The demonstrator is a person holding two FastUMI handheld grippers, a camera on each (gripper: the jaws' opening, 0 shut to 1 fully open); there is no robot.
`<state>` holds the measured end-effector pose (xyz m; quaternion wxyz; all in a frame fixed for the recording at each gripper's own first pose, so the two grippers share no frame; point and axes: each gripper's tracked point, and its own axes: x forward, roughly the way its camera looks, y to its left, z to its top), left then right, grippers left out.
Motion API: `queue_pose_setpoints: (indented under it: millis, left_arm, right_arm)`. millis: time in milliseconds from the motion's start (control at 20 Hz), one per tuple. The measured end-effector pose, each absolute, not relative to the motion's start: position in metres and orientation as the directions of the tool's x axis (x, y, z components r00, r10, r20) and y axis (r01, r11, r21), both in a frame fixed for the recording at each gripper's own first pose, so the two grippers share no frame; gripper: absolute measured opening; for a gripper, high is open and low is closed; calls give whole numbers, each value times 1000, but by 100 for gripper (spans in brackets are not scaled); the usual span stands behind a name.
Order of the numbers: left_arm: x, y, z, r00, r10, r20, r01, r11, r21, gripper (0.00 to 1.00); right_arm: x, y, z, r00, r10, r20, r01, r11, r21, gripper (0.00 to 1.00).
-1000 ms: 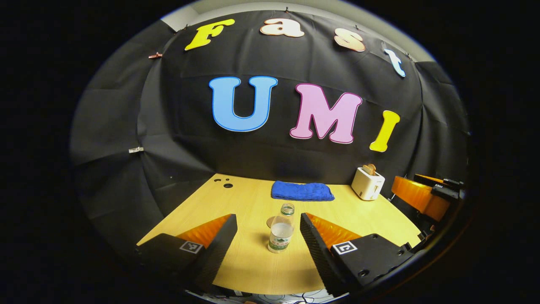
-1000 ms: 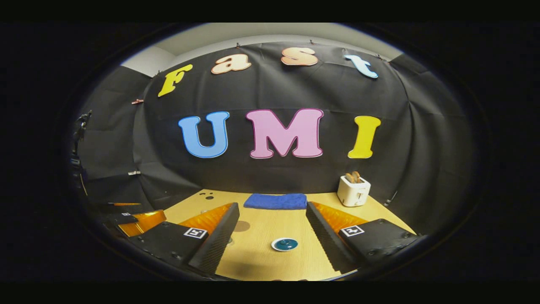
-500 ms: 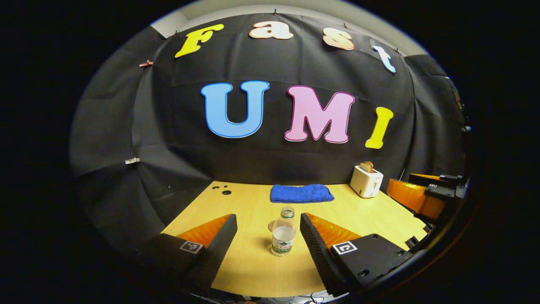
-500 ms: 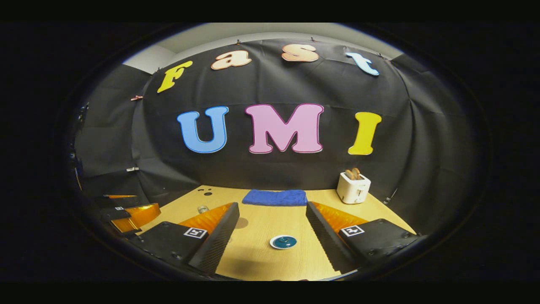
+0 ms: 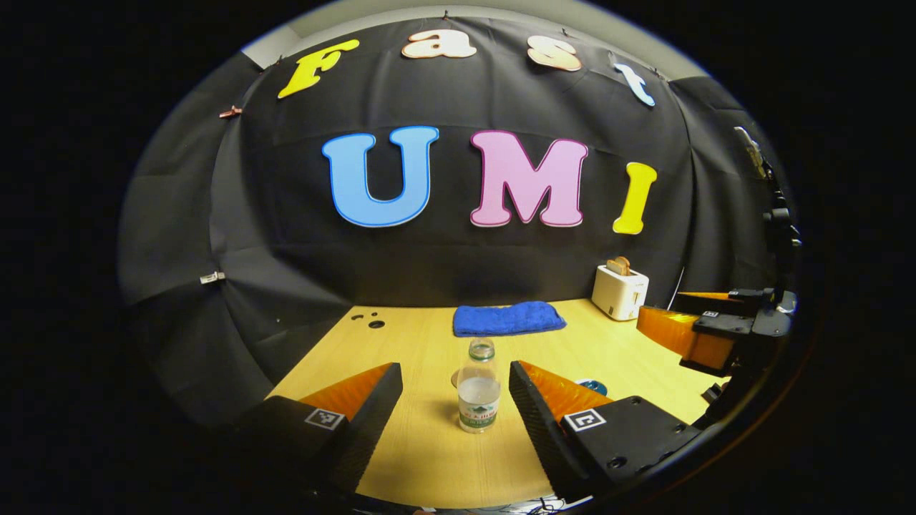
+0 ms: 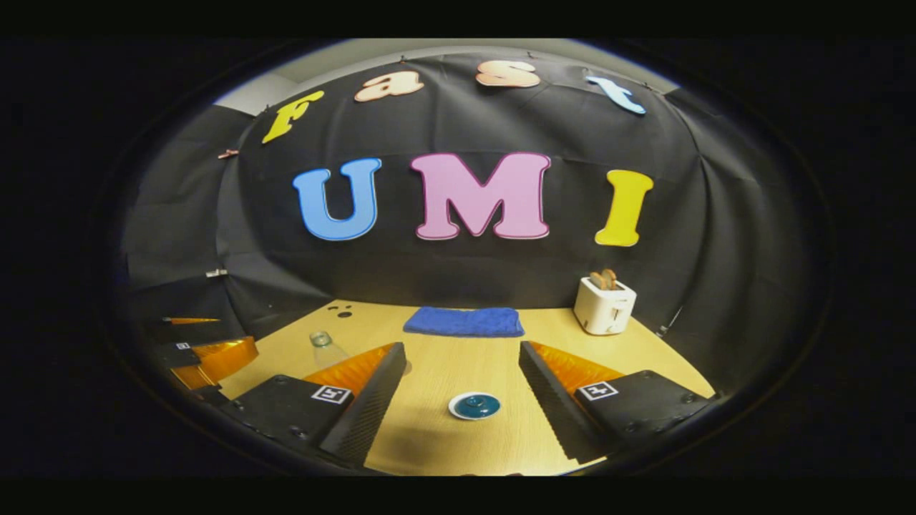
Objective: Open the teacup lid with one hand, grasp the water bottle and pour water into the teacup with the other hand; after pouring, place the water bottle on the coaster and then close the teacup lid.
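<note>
1. My left hand-held gripper (image 5: 456, 390) is spread wide and empty, framing the upright water bottle (image 5: 478, 392) on the table (image 5: 422, 458) for a side grasp.
2. My right hand-held gripper (image 6: 461, 393), likewise open, lines up on the teacup lid (image 6: 474, 405), which sits on the teacup.

A staged recording booth: black cloth wall (image 6: 458, 279) at the top, wooden table (image 6: 444, 372) below, toaster (image 6: 603, 305) at right.

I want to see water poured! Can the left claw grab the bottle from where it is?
Probably yes: the left claw is open, the water bottle stands upright straight ahead between its fingers, and bare table lies between them.
</note>
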<state>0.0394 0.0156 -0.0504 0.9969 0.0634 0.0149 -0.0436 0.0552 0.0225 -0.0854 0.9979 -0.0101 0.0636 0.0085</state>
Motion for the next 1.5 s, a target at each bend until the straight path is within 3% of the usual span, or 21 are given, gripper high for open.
queue_pose_setpoints:
  millis: [250, 600, 900, 1100, 1200, 1300, 1400, 1450, 1500]
  left_arm:
    - [56, 20, -116, 988, -74, -134, 87, 991, 97, 96]
    - [81, 22, -180, 978, -72, -194, 86, 994, 69, 96]
    - [86, 33, -215, 967, -49, -249, 55, 998, 18, 95]
    - [91, 43, -219, 965, -30, -261, 35, 999, 14, 96]
    - [96, 45, -216, 968, -26, -248, 31, 999, 17, 96]
    - [100, 45, -215, 969, -26, -246, 30, 999, 14, 96]
    - [102, 42, -216, 969, -27, -247, 31, 999, 10, 96]
    - [102, 40, -216, 968, -30, -247, 33, 999, 8, 96]
    - [101, 38, -216, 968, -33, -249, 36, 999, 7, 96]
  right_arm:
    - [84, 14, -153, 984, -9, -178, 4, 1000, -28, 99]
    - [142, -6, -232, 981, -67, -184, 49, 994, -98, 99]
    - [158, -1, -265, 977, -64, -203, 37, 991, -131, 98]
    - [159, -1, -277, 969, -60, -241, 26, 989, -144, 86]
    - [159, -1, -276, 968, -63, -242, 26, 988, -152, 71]
    - [160, 1, -276, 968, -59, -243, 18, 986, -167, 72]
    - [159, 3, -278, 966, -48, -255, 2, 985, -175, 64]
    - [158, 3, -278, 965, -41, -260, -6, 984, -176, 53]
    - [160, 2, -279, 964, -37, -265, -9, 985, -171, 50]
